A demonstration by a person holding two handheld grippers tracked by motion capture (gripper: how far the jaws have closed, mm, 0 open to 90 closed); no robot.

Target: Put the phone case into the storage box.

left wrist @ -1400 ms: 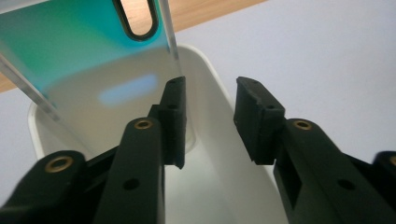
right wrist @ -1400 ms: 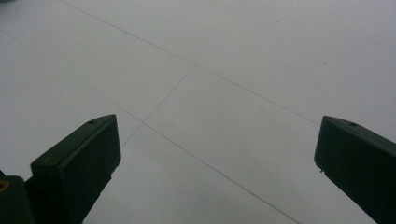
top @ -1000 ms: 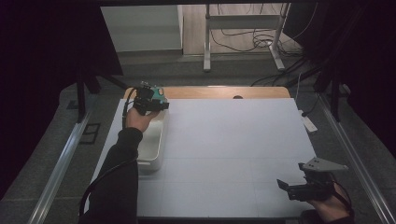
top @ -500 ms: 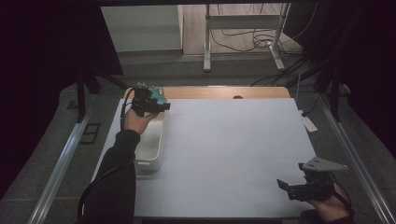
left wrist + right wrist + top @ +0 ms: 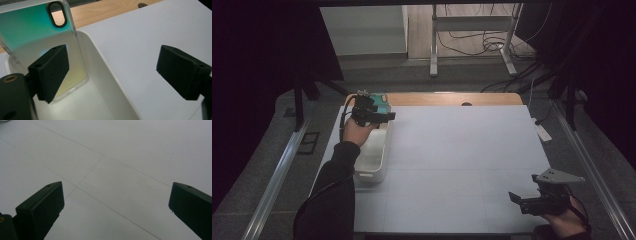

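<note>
A clear phone case (image 5: pixel 37 32) with a teal-green sheen leans in the far end of a white bin (image 5: pixel 105 72), its camera cut-out uppermost. My left gripper (image 5: pixel 116 72) hovers over the bin's far end (image 5: pixel 374 160). Its jaws have just been opening and now stand wide. The case's edge sits close by the left pad (image 5: pixel 50 72), and the right pad (image 5: pixel 182 72) is far from it. In the high view the case (image 5: pixel 381 104) shows just beyond the left gripper (image 5: pixel 386 116). My right gripper (image 5: pixel 515 199) rests open over bare table at the near right, with nothing between its jaws (image 5: pixel 115 210).
The white table top (image 5: pixel 462 150) spreads between the two hands, with a wooden strip (image 5: pixel 447 98) along its far edge. Beyond it are metal frame legs (image 5: pixel 433 45) and cables on the floor. Rails run along both sides of the table.
The left hand has barely shifted over the bin's far end, with the case still there. The right hand has not moved.
</note>
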